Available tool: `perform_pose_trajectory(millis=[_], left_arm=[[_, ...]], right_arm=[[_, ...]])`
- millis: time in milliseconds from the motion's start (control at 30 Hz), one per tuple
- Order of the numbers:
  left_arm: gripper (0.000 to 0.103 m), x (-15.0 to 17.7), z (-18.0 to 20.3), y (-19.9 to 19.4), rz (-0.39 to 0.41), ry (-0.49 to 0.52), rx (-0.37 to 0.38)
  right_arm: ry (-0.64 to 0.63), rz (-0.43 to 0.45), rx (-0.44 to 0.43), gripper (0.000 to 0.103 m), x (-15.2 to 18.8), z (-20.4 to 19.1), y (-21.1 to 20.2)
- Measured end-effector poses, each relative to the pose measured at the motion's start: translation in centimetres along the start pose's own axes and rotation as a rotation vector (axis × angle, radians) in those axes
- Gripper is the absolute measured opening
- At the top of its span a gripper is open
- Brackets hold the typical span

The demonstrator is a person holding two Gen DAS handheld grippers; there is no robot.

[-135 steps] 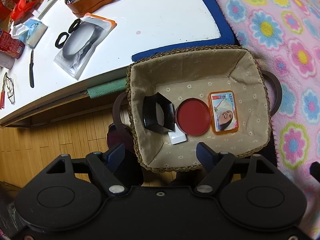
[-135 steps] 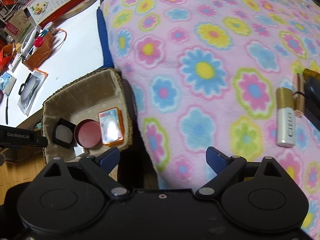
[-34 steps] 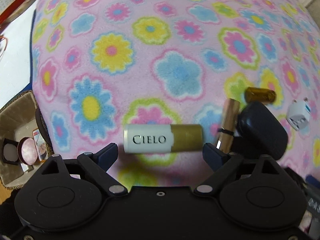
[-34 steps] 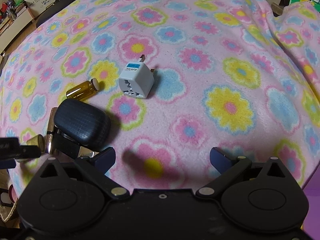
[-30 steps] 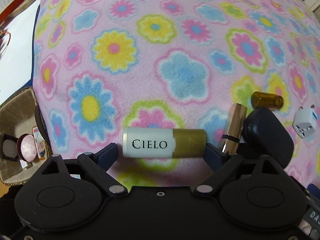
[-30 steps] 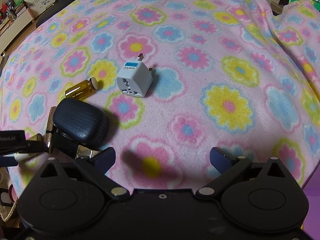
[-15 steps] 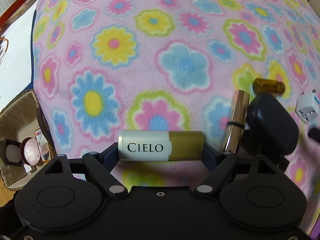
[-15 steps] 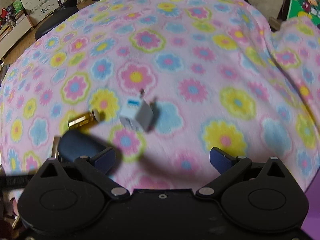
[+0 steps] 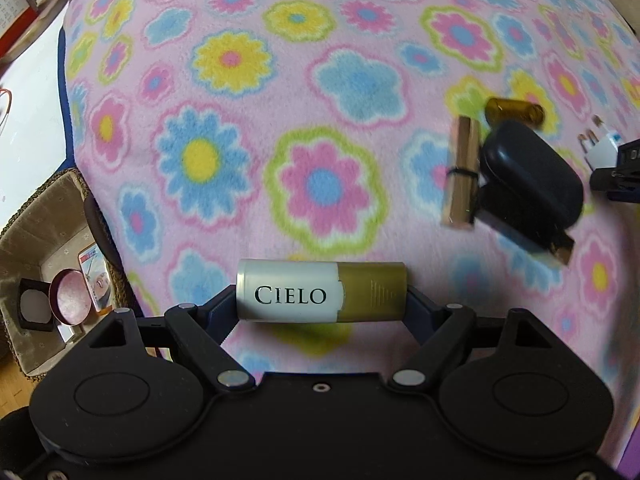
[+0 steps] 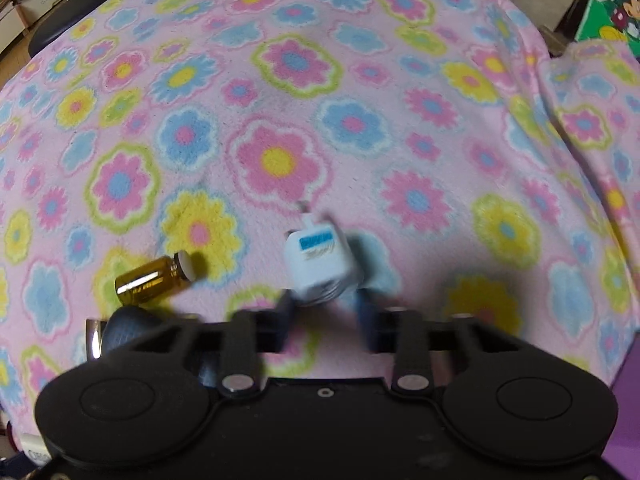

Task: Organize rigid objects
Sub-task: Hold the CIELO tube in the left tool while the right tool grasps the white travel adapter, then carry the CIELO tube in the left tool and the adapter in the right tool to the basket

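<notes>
Where both tools hung wide over the flowered blanket [image 9: 352, 80] a second ago, the left tool [image 9: 322, 300] now clamps the CIELO tube [image 9: 320, 295] crosswise above it, and the right tool [image 10: 324, 312] has narrowed around the white adapter [image 10: 320, 264], contact blurred

Blanket [image 9: 352, 80] open ahead; dark case [image 9: 532, 184] blocks rt.
</notes>
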State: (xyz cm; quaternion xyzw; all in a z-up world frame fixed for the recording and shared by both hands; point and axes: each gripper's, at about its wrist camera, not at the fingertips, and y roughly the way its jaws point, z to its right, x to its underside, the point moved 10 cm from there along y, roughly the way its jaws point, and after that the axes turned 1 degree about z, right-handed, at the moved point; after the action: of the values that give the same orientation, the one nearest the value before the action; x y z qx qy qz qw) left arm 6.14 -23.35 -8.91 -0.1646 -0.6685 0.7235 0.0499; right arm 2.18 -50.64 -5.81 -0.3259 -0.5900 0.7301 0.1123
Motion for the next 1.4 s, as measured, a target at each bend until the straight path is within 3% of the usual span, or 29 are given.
perform_pose_trajectory(millis=[400,433,500,533,600,667,933,1000,1033,1067,1100,1233,1400], left_arm=[[0.08,3.9,0.5,-0.4,-0.006,0.042,0.033],[0.08,3.9,0.6,-0.2,-0.009,0.042,0.033],[0.08,3.8,0.6,0.2,-0.016,0.038,0.035],[0.08,3.9,0.6,0.4,-0.021,0.035,0.037],[0.08,3.8,0.4,0.8,-0.029,0.028,0.044],[0.08,4.1,0.4,1.0,-0.033,0.026,0.048],[0.08,3.6,0.4,1.1,-0.039,0.036,0.045],[0.08,3.6,0.4,1.0,-0.039,0.037,0.048],[0.08,3.6,0.3,1.0,-0.039,0.038,0.05],[0.08,3.5,0.3,0.9,-0.039,0.039,0.05],[0.08,3.5,0.3,0.8,-0.038,0.039,0.049],[0.08,3.7,0.2,0.4,-0.034,0.051,0.051],[0.08,4.5,0.5,-0.2,-0.029,0.086,0.049]], right_arm=[[0.073,-0.015,-0.023,0.022,2.4,5.2,-2.3],[0.072,-0.007,-0.021,0.026,2.3,5.2,-2.5],[0.058,0.023,-0.006,0.048,1.6,4.6,-2.6],[0.046,0.042,-0.003,0.051,1.3,4.1,-2.6],[0.014,0.06,-0.004,0.073,0.4,2.9,-2.3],[-0.014,0.081,0.004,0.086,-0.4,1.8,-1.9],[-0.052,0.024,0.064,0.083,-2.4,-0.6,1.6],[-0.046,0.002,0.056,0.063,-2.7,-0.8,2.4],[-0.039,0.003,0.047,0.06,-2.9,-0.9,2.3],[-0.035,-0.004,0.038,0.048,-2.9,-0.9,2.2],[-0.034,-0.014,0.035,0.046,-2.9,-0.8,2.0],[-0.053,-0.068,0.036,0.046,-1.5,0.6,1.1],[-0.167,-0.115,0.01,0.046,3.1,3.3,-1.0]])
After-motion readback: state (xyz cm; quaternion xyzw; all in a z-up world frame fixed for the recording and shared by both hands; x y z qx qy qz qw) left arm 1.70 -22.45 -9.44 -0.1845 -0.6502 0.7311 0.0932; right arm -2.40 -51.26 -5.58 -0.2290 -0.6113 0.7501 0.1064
